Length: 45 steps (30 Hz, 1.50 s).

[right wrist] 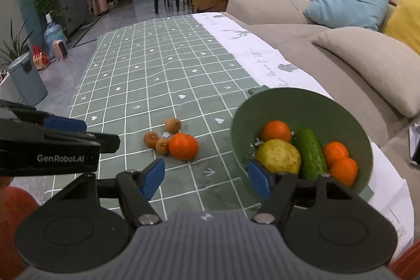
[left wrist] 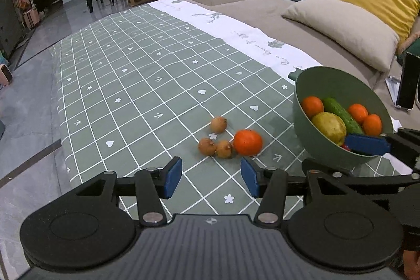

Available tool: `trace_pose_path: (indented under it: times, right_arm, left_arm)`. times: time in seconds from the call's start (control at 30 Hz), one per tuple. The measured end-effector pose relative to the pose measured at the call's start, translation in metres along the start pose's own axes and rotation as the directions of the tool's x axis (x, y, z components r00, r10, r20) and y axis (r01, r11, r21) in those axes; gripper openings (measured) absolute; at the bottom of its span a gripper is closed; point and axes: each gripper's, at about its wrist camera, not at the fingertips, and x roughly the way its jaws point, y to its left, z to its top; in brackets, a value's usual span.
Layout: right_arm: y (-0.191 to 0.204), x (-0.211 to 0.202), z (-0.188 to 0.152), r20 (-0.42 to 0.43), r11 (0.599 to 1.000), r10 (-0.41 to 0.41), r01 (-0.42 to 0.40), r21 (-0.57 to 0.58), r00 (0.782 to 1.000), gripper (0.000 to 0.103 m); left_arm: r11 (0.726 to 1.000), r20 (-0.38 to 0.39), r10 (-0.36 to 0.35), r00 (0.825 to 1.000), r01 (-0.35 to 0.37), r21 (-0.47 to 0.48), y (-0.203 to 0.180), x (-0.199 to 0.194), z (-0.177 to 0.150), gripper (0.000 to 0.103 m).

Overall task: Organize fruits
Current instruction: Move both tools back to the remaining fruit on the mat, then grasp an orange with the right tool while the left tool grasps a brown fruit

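A green bowl (left wrist: 309, 106) (right wrist: 241, 122) on the checked tablecloth holds three oranges (right wrist: 277, 131), a cucumber (right wrist: 311, 152) and a yellow-green fruit (right wrist: 279, 156). On the cloth left of it lie one orange (left wrist: 247, 142) (right wrist: 183, 146) and three small brown fruits (left wrist: 218, 124) (right wrist: 173, 125). My left gripper (left wrist: 211, 179) is open and empty, just short of the loose fruits. My right gripper (right wrist: 206, 176) is open and empty; its right finger (right wrist: 258, 179) is at the bowl's near rim. It also shows in the left wrist view (left wrist: 367, 144).
A beige sofa (left wrist: 262, 9) with blue, yellow and beige cushions runs along the table's right side. The tablecloth (left wrist: 147, 85) stretches far ahead. A phone-like object (right wrist: 414, 146) lies on the sofa at far right. A dining table and chairs stand in the background.
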Motion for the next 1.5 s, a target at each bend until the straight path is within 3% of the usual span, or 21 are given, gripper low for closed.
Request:
trace_pose_path:
  times: [0.17,0.5,0.7,0.93,1.17,1.33,1.5]
  right_arm:
    - [0.007,0.016,0.002,-0.024,0.999,0.012,-0.013,-0.038,1.000,0.047]
    - [0.026,0.058,0.015,-0.063,0.979,0.049,-0.060,-0.195,0.997,0.040]
    - [0.036,0.087,0.021,-0.100,0.943,0.056,-0.085,-0.320,0.993,0.040]
    - [0.038,0.108,0.024,-0.142,0.920,0.056,-0.106,-0.377,0.988,0.040]
    - [0.037,0.115,0.026,-0.142,0.897,0.062,-0.117,-0.426,0.988,0.040]
    - [0.044,0.120,0.022,-0.176,0.867,0.079,-0.155,-0.473,0.981,0.039]
    - [0.045,0.124,0.019,-0.191,0.872,0.079,-0.161,-0.463,0.978,0.040]
  left_arm:
    - [0.999,-0.023,-0.031,0.999,0.030,-0.027,0.008,0.011,-0.002,0.061]
    - [0.998,-0.061,-0.052,0.997,0.050,-0.027,0.023,0.047,0.008,0.055]
    - [0.997,-0.123,-0.077,0.989,0.078,-0.001,0.029,0.081,0.017,0.044]
    - [0.992,-0.181,-0.097,0.979,0.108,0.057,0.028,0.111,0.022,0.034]
    - [0.983,-0.193,-0.113,0.975,0.138,0.119,0.024,0.123,0.029,0.033]
    - [0.981,-0.204,-0.128,0.971,0.154,0.118,0.027,0.131,0.035,0.033]
    - [0.984,-0.240,-0.125,0.963,0.151,0.095,0.028,0.139,0.030,0.030]
